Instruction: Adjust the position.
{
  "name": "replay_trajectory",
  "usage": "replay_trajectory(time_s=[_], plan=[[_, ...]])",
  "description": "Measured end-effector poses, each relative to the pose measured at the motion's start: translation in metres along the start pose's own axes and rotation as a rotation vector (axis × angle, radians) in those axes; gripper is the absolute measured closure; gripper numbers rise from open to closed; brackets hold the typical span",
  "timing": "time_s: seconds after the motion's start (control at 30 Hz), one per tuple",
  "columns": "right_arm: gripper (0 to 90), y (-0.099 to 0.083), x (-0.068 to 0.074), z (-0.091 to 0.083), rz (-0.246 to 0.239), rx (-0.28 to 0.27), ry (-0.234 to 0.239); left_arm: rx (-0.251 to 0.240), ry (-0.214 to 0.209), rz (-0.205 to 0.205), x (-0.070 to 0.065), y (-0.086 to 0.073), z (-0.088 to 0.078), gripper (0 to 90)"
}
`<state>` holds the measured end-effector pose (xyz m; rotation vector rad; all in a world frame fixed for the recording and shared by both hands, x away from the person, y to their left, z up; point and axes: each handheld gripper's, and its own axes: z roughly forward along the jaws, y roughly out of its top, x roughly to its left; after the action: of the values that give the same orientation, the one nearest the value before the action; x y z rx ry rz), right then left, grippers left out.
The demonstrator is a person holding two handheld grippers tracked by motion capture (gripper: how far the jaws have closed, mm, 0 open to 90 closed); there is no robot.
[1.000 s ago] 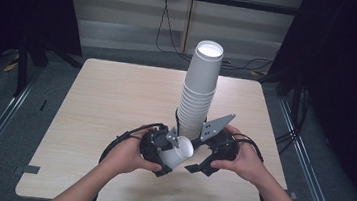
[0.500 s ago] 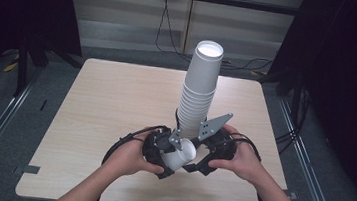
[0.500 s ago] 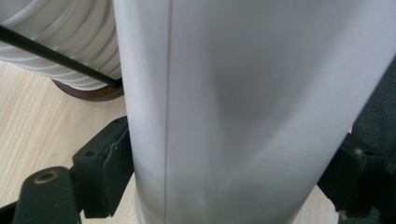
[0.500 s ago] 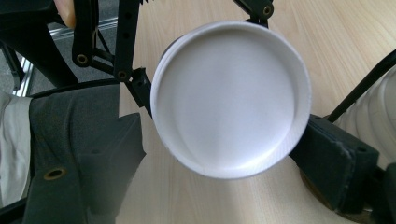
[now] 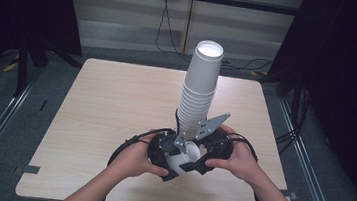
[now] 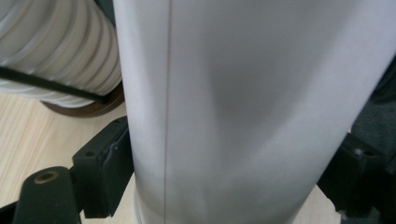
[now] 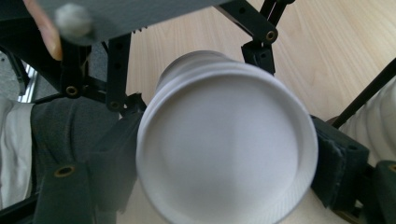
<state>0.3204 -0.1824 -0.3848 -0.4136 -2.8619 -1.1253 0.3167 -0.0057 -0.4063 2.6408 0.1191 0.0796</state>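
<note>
A tall stack of upturned white paper cups (image 5: 200,92) stands on the wooden table (image 5: 116,104). In front of its base a single white cup (image 5: 186,154) lies on its side between both grippers. My left gripper (image 5: 175,156) is shut on the cup's wall (image 6: 243,112), with one pad (image 6: 109,163) pressed on its side. My right gripper (image 7: 226,163) has just been closing, and its jaws now touch both sides of the cup's base end (image 7: 224,149). A second rim shows behind that base. In the high view the right gripper (image 5: 196,157) faces the left one.
The stack's ribbed rims (image 6: 56,51) stand just behind the held cup, close to both grippers. A grey three-cornered plate (image 5: 212,125) on the right gripper leans against the stack's lower part. Bare tabletop (image 7: 327,46) lies left of and beyond the stack. Dark floor surrounds the table.
The right gripper's jaws have narrowed onto the cup's base end. Both hands and the cup have stayed almost in the same spot in front of the stack.
</note>
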Motion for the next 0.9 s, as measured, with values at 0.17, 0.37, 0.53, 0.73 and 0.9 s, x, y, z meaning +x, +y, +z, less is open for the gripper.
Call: replay_trajectory(time_s=[0.17, 0.37, 0.53, 0.73, 0.9], plan=[[22.0, -0.002, -0.001, 0.001, 0.026, -0.013, 0.014, -0.011, 0.001, 0.009, -0.001, 0.003, 0.001, 15.5], [23.7, -0.005, 0.0, 0.002, 0.026, -0.029, 0.015, -0.023, -0.008, 0.016, -0.001, 0.001, 0.003, 15.0], [23.8, -0.009, 0.0, -0.002, 0.046, -0.052, 0.02, -0.106, -0.029, -0.031, -0.002, -0.003, 0.002, 13.6], [23.9, -0.009, 0.0, -0.004, 0.053, -0.063, 0.016, -0.112, -0.013, 0.002, 0.0, -0.004, -0.003, 13.0], [24.0, -0.009, 0.0, -0.005, 0.055, -0.067, 0.016, -0.127, -0.008, 0.014, 0.0, -0.005, -0.008, 12.5]])
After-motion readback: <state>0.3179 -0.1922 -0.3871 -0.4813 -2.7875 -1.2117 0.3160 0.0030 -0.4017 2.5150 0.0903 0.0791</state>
